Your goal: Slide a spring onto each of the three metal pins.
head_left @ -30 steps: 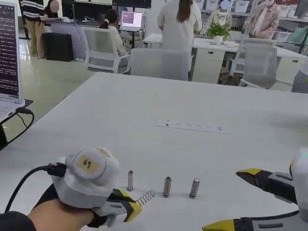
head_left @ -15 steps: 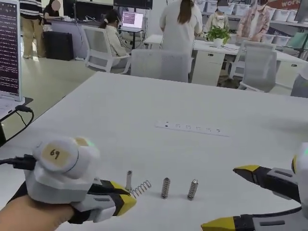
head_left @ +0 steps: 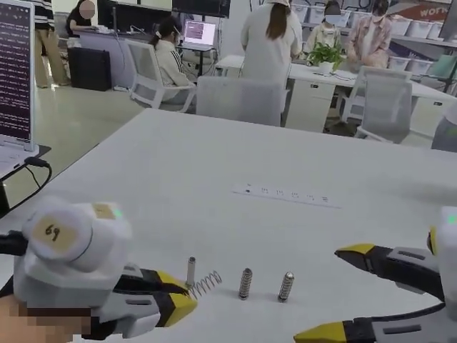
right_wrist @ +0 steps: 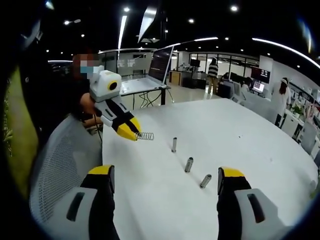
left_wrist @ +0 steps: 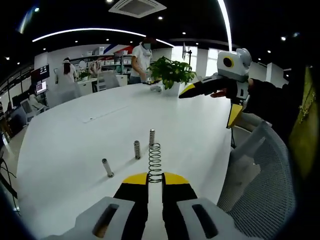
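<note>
"Head view first: how far along are we?"

"Two of three, I judge. The middle pin (head_left: 245, 283) and right pin (head_left: 286, 286) already wear springs, and the bare pin (head_left: 191, 270) on the left is what's left. My left gripper (head_left: 182, 300) has its jaws pinching the last spring (head_left: 206, 283) just beside it. My right gripper (head_left: 318, 293) hangs aside, jaws spread."

"And the surroundings?"

"Smooth white worktop (head_left: 214, 164) with an inset socket strip (head_left: 285, 193). Behind it is an open office, with people (head_left: 270, 36) and chairs (head_left: 239, 96)."

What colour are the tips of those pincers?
Yellow; best seen on the left gripper, in the left gripper view.
</note>
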Motion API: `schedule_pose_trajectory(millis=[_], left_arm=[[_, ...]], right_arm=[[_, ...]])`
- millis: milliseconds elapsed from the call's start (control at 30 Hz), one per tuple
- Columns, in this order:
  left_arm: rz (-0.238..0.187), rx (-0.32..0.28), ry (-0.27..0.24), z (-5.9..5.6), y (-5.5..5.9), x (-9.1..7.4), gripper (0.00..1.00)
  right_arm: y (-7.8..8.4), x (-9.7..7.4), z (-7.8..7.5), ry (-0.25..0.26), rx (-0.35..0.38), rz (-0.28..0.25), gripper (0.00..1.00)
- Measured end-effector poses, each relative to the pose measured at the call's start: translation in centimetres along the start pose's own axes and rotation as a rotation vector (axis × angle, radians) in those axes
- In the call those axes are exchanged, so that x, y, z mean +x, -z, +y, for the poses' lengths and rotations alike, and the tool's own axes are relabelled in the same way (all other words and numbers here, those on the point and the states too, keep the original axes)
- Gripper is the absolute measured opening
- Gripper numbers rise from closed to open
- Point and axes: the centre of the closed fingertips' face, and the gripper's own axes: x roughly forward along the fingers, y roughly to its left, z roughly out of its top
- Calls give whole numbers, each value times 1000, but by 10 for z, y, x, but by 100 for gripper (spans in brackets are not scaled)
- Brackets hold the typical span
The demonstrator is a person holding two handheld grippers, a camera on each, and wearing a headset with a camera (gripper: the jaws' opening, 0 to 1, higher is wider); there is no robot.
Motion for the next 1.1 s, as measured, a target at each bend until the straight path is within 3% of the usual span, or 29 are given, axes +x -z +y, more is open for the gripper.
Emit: schedule_pose_trajectory(millis=[700,1100], left_arm=[[-26,60,66,-18,-15,-5,1],[-49,91,94,-27,-24,-7,1]], right_arm=[[-25,32,22,-176,-101,44,71],[-35,44,35,-254,-122,33,51]])
